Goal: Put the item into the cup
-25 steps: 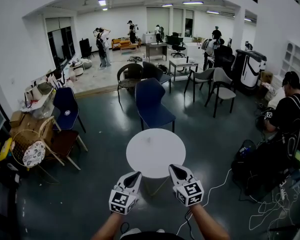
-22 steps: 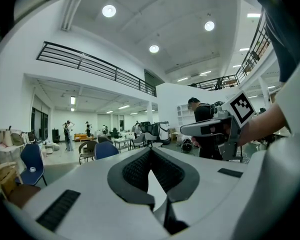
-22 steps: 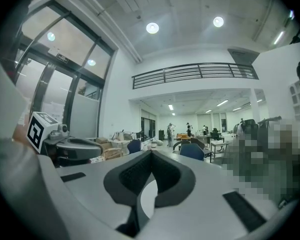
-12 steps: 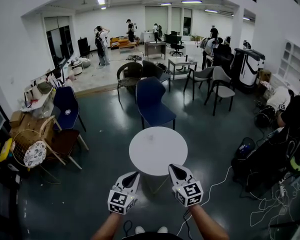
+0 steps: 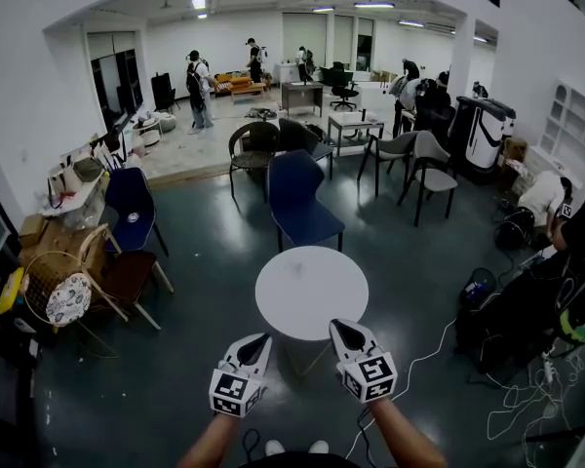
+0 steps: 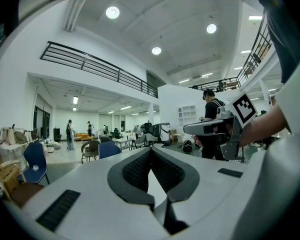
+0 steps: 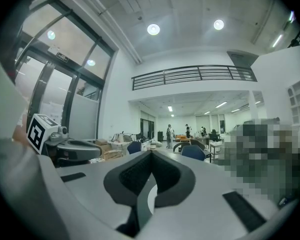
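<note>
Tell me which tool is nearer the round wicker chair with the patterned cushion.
Left. The left tool is some way to the right of the round wicker chair; the right tool sits farther right again, beyond the left one.

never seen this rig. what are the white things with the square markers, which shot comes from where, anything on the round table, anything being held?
No robot: a person holds a two-jaw gripper in each hand. The head view comes from a camera on the person's head, looking down; it shows the left gripper and right gripper at the ends of the forearms. The marker cubes are part of them. The other two pictures come from wide-angle cameras riding on each gripper, looking along its own jaws, so white body and dark pads fill the lower half. In both, the pads meet with nothing between them: both grippers are shut and empty. Ahead stands a round white table; no cup or item shows on its top. Behind it is a blue chair.
</note>
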A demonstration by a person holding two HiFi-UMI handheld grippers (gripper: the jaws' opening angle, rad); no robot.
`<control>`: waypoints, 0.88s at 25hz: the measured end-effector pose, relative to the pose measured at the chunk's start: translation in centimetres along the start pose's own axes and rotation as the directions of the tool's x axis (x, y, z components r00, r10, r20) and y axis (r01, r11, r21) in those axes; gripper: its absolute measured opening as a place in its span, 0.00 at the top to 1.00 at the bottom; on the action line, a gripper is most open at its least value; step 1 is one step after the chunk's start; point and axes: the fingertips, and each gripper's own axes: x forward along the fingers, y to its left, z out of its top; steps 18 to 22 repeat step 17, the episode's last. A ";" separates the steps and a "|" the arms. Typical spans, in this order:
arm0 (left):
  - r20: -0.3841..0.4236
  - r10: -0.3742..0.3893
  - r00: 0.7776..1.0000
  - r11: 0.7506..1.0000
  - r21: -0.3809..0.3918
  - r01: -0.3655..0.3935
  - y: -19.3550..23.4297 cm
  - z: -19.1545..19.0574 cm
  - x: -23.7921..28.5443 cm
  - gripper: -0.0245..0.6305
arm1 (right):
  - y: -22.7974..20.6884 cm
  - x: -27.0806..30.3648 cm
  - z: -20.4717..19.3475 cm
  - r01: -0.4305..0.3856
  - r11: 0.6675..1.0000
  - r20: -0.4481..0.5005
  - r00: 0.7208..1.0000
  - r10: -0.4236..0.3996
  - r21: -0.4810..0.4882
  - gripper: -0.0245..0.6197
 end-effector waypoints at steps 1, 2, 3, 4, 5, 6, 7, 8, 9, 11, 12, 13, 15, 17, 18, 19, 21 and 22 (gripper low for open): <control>0.001 0.000 1.000 1.000 -0.001 0.000 0.2 0.0 -0.1 0.94 | 0.2 0.2 0.1 0.001 1.000 0.000 1.000 -0.001 -0.001 0.94; 0.001 0.000 1.000 1.000 -0.001 0.000 0.4 0.0 -0.3 0.94 | 0.4 0.3 0.1 0.003 1.000 0.000 1.000 -0.003 -0.001 0.94; -0.001 -0.001 1.000 1.000 -0.001 0.001 0.6 0.0 -0.4 0.94 | 0.6 0.5 0.2 0.004 1.000 0.001 1.000 -0.004 -0.001 0.94; -0.003 -0.001 1.000 1.000 -0.001 0.001 0.7 -0.1 -0.6 0.94 | 0.8 0.5 0.3 0.005 1.000 0.001 1.000 -0.005 0.000 0.94; -0.006 -0.001 1.000 1.000 -0.006 0.001 0.7 -0.2 -0.8 0.94 | 0.9 0.6 0.3 0.007 1.000 0.002 1.000 -0.007 0.000 0.94; -0.006 -0.001 1.000 1.000 -0.020 0.001 0.8 -0.2 -1.0 0.94 | 1.0 0.5 0.4 0.009 1.000 0.001 1.000 -0.009 0.000 0.94; -0.003 -0.001 1.000 0.999 -0.045 0.000 0.9 -0.2 -1.1 0.94 | 1.0 0.5 0.4 0.011 1.000 0.000 1.000 -0.011 -0.001 0.94; 0.004 0.000 1.000 0.997 -0.074 0.000 1.0 -0.1 -1.1 0.94 | 0.9 0.4 0.5 0.013 1.000 -0.001 1.000 -0.013 0.000 0.94; 0.010 0.002 1.000 0.996 -0.092 -0.001 1.1 0.1 -1.2 0.94 | 0.8 0.4 0.5 0.016 1.000 -0.002 1.000 -0.016 0.001 0.94; 0.011 0.006 1.000 0.996 -0.090 -0.005 1.3 0.1 -1.3 0.94 | 0.8 0.4 0.4 0.024 1.000 -0.002 1.000 -0.024 0.004 0.94; 0.011 0.007 1.000 0.996 -0.086 -0.006 1.5 0.0 -1.5 0.94 | 0.9 0.4 0.2 0.026 1.000 -0.003 1.000 -0.026 0.005 0.94; 0.011 0.007 1.000 0.996 -0.084 -0.006 1.7 -0.1 -1.6 0.94 | 1.1 0.5 0.0 0.028 1.000 -0.004 1.000 -0.028 0.005 0.94; 0.011 0.008 1.000 0.996 -0.085 -0.007 2.2 -0.3 -1.9 0.94 | 1.6 0.9 -0.2 0.028 1.000 -0.005 1.000 -0.028 0.006 0.94; 0.013 0.009 1.000 0.996 -0.086 -0.008 2.7 -0.3 -2.2 0.94 | 1.9 1.3 -0.2 0.028 1.000 -0.006 1.000 -0.028 0.006 0.94; 0.013 0.009 1.000 0.996 -0.086 -0.008 2.7 -0.3 -2.2 0.94 | 1.9 1.3 -0.2 0.028 1.000 -0.006 1.000 -0.028 0.006 0.94; 0.013 0.009 1.000 0.996 -0.086 -0.008 2.7 -0.3 -2.2 0.94 | 1.9 1.3 -0.2 0.028 1.000 -0.006 1.000 -0.028 0.006 0.94; 0.013 0.009 1.000 0.996 -0.086 -0.008 2.7 -0.3 -2.2 0.94 | 1.9 1.3 -0.2 0.028 1.000 -0.006 1.000 -0.028 0.006 0.94; 0.013 0.009 1.000 0.996 -0.086 -0.008 2.7 -0.3 -2.2 0.94 | 1.9 1.3 -0.2 0.028 1.000 -0.006 1.000 -0.028 0.006 0.94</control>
